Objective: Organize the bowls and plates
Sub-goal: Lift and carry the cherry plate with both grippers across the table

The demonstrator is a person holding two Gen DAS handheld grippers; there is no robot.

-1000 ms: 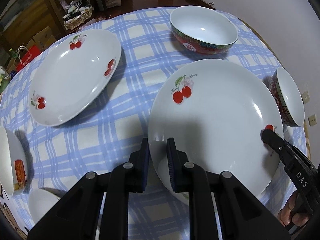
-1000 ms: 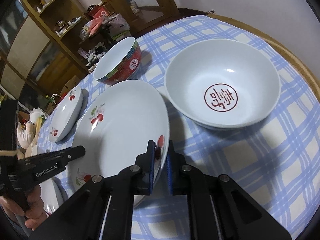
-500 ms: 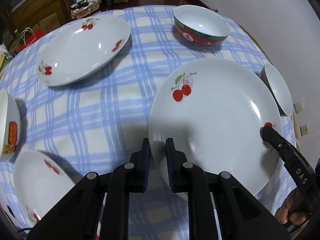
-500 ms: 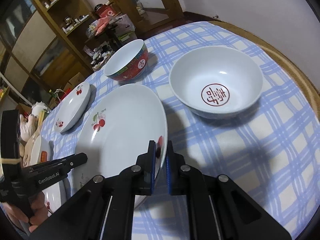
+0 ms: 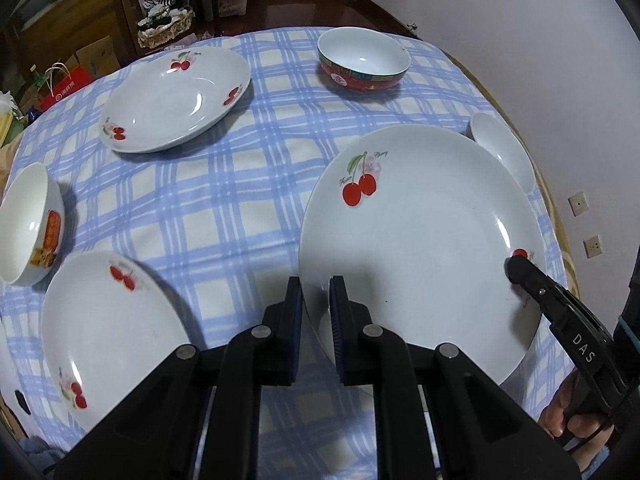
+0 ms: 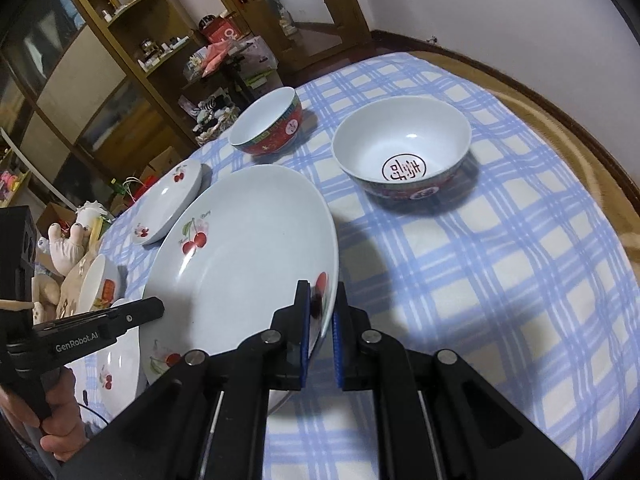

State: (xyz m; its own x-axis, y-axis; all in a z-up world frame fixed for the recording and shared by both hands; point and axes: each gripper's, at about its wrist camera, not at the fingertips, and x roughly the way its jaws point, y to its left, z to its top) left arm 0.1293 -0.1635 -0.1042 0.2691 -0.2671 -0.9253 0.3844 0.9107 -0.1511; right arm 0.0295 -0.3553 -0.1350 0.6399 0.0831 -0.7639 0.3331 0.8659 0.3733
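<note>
Left gripper (image 5: 316, 300) pinched on the large cherry plate (image 5: 420, 248) rim at seven o'clock; right gripper (image 6: 320, 320) clamped on the opposite rim at four o'clock. Held from both sides, seemingly to carry it level above the checked tablecloth (image 5: 224, 208), probably toward another cherry plate (image 5: 108, 328).

White cherry plate (image 5: 424, 248), lifted, tilted

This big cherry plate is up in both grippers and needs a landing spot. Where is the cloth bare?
Bare cloth lies mid-table, between the far cherry plate, the red bowl and the held plate. More lies right of the stamped bowl. The near left is crowded: small bowl and near cherry plate.
</note>
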